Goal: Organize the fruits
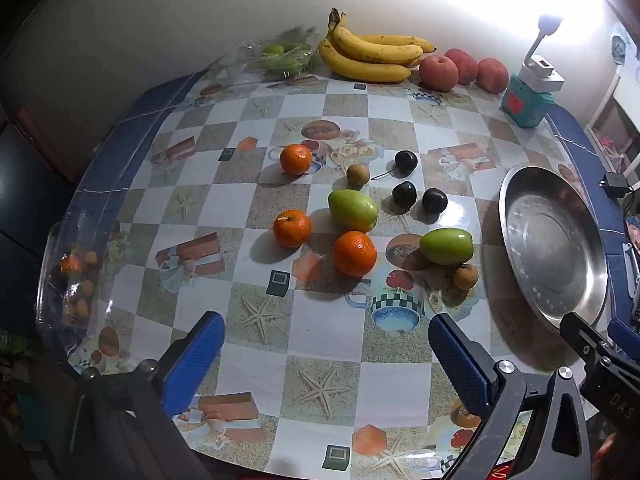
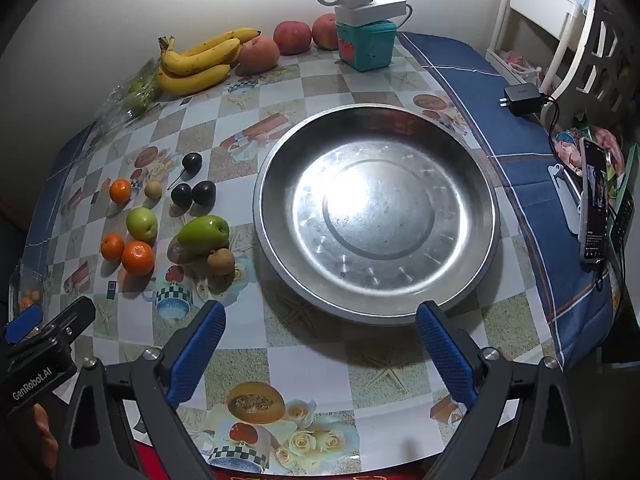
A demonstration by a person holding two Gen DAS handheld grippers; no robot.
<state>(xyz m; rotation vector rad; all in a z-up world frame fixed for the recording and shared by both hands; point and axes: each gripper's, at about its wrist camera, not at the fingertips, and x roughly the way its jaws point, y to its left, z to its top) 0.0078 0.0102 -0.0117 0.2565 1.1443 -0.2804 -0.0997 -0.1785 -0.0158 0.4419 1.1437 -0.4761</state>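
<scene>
Both of your grippers, left (image 1: 326, 344) and right (image 2: 320, 336), hung spread apart and empty above the table (image 2: 312, 364); the loose fruits (image 1: 354, 252) lay scattered left of the bare metal pan (image 2: 376, 216).

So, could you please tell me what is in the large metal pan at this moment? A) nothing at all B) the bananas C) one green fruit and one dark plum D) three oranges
A: the metal pan shows only its bare shiny bottom, while the oranges, green fruits and dark plums lie on the table to its left, and the bananas sit by the wall.
</scene>
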